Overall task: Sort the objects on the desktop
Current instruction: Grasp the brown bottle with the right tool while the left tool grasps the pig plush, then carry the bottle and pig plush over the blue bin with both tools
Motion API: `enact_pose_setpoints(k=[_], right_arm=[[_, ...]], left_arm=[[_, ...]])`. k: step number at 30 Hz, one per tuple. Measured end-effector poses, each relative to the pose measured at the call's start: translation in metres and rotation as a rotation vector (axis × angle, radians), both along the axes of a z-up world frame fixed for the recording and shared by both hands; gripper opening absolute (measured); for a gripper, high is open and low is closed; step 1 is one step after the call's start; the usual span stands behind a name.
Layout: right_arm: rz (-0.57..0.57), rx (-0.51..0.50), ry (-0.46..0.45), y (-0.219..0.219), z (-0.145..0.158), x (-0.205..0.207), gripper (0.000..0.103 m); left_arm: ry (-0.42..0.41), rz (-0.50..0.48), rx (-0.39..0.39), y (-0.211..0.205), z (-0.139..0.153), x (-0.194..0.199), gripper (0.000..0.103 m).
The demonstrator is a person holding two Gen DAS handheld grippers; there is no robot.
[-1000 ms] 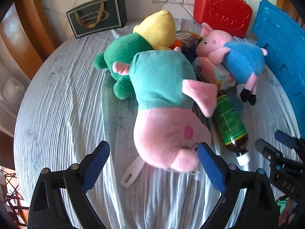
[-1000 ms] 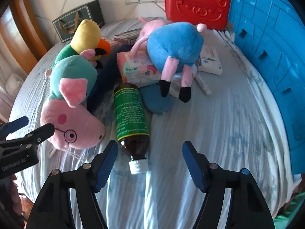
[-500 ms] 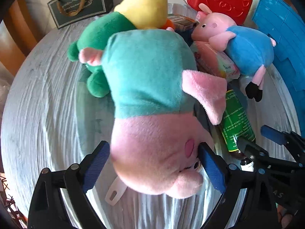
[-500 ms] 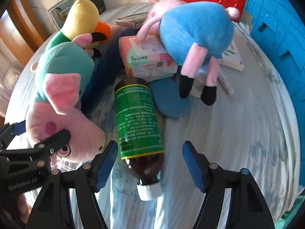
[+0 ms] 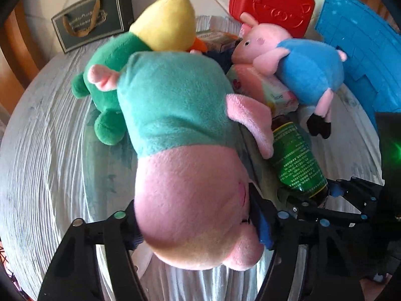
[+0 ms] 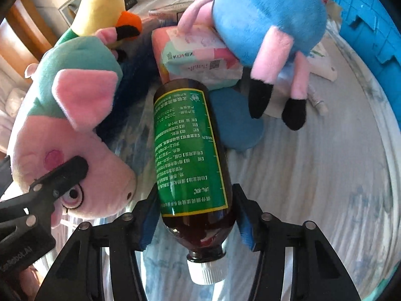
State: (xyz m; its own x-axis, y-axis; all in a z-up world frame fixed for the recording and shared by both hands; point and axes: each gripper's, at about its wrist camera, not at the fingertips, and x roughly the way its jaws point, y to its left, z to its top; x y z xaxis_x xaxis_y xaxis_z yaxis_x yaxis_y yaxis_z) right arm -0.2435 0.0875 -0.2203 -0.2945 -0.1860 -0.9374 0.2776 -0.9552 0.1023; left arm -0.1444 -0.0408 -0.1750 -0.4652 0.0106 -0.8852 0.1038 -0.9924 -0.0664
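Observation:
A big pig plush in a teal shirt lies head toward me on the grey cloth. My left gripper is closing on its pink head, and both pads touch the sides of the head. Beside it lies a brown bottle with a green label and white cap, cap toward me. My right gripper is closing around the bottle's lower body, pads against the glass. In the right wrist view, one left finger rests across the pig plush by its eye.
Behind lie a pig plush in a blue shirt, a green and yellow plush, a pink tissue pack and a round blue pad. A red case, a blue crate and a dark gift bag stand at the back.
Both grippers came down onto the table. The left jaws narrowed onto the pig's head and the right jaws narrowed onto the bottle, which earlier lay loose between wide fingers.

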Motion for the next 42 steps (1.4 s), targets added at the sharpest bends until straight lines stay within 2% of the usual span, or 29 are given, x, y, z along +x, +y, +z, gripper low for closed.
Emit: enact_pose_setpoints(k=[11, 17, 35, 42], right_arm=[[-0.049, 0.001, 0.149, 0.029, 0.052, 0.032, 0.052], [-0.074, 0.001, 0.236, 0.031, 0.093, 0.034, 0.051], [-0.188, 0.014, 0.546, 0.037, 0.218, 0.100, 0.051], [-0.263, 0.025, 0.637, 0.064, 0.253, 0.123, 0.051]], left_arm=[[0.196, -0.061, -0.105, 0.014, 0.060, 0.023, 0.062], [0.265, -0.079, -0.121, 0.019, 0.089, 0.033, 0.062], [0.495, -0.185, -0.096, 0.046, 0.169, 0.074, 0.062], [0.567, -0.242, -0.058, 0.074, 0.195, 0.082, 0.062]])
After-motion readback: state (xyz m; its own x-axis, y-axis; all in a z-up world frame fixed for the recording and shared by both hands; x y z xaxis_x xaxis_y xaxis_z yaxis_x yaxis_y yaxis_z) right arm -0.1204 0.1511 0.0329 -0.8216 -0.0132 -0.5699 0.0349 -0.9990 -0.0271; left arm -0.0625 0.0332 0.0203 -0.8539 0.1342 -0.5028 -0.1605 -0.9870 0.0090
